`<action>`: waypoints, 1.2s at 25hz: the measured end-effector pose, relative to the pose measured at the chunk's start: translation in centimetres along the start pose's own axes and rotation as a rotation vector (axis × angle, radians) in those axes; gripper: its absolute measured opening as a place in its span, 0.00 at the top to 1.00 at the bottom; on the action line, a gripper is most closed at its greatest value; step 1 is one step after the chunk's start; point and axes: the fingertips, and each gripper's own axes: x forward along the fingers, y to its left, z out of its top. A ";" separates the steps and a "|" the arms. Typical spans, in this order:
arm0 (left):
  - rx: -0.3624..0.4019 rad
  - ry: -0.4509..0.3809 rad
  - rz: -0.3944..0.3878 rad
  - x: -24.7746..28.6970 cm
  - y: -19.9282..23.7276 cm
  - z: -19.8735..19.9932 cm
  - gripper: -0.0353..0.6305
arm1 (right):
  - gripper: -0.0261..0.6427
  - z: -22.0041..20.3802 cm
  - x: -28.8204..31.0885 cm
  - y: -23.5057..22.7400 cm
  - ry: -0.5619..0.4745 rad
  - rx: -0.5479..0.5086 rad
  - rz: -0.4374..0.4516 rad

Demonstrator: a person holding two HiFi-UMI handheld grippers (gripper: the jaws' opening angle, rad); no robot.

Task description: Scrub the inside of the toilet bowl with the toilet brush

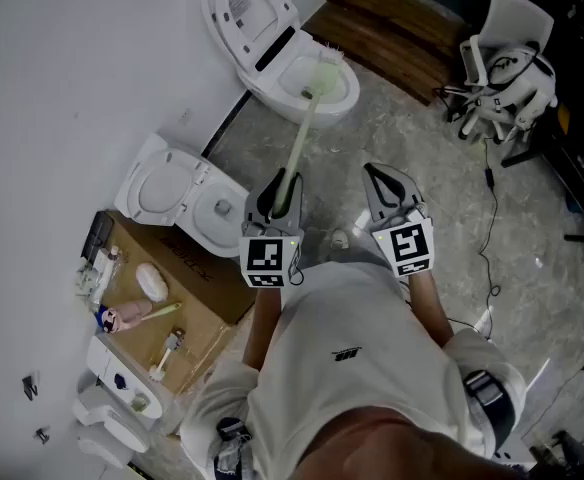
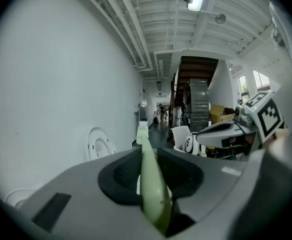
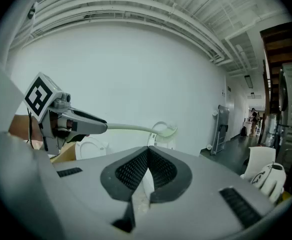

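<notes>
A white toilet point(image 1: 342, 106) with its lid up stands against the wall at the top of the head view. The pale green toilet brush point(image 1: 302, 136) reaches from my left gripper point(image 1: 280, 190) to the bowl, its head point(image 1: 321, 80) inside the rim. My left gripper point(image 2: 148, 176) is shut on the brush handle point(image 2: 151, 184), which runs out between the jaws. My right gripper point(image 1: 390, 194) hangs beside it over the floor, shut with nothing in it; the right gripper view shows the jaws point(image 3: 147, 173) meeting and the brush point(image 3: 136, 129) stretching toward the toilet point(image 3: 161, 134).
A second white toilet point(image 1: 182, 203) sits near left, next to a cardboard box point(image 1: 177, 303) with cleaning items on it. A wooden pallet point(image 1: 392, 33) lies behind the far toilet. A white office chair point(image 1: 507, 63) and cables stand at the right on the grey floor.
</notes>
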 end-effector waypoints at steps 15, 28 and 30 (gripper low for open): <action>-0.005 0.007 0.000 4.8 -0.1 0.2 0.79 | 0.97 -0.4 2.9 -3.4 -0.022 0.033 0.036; 0.010 0.014 0.001 9.9 3.7 0.7 0.79 | 0.97 0.0 8.2 -6.5 -0.015 0.037 0.028; -0.003 0.014 -0.002 11.0 4.6 0.7 0.79 | 0.97 -0.2 9.5 -7.2 -0.010 0.042 0.020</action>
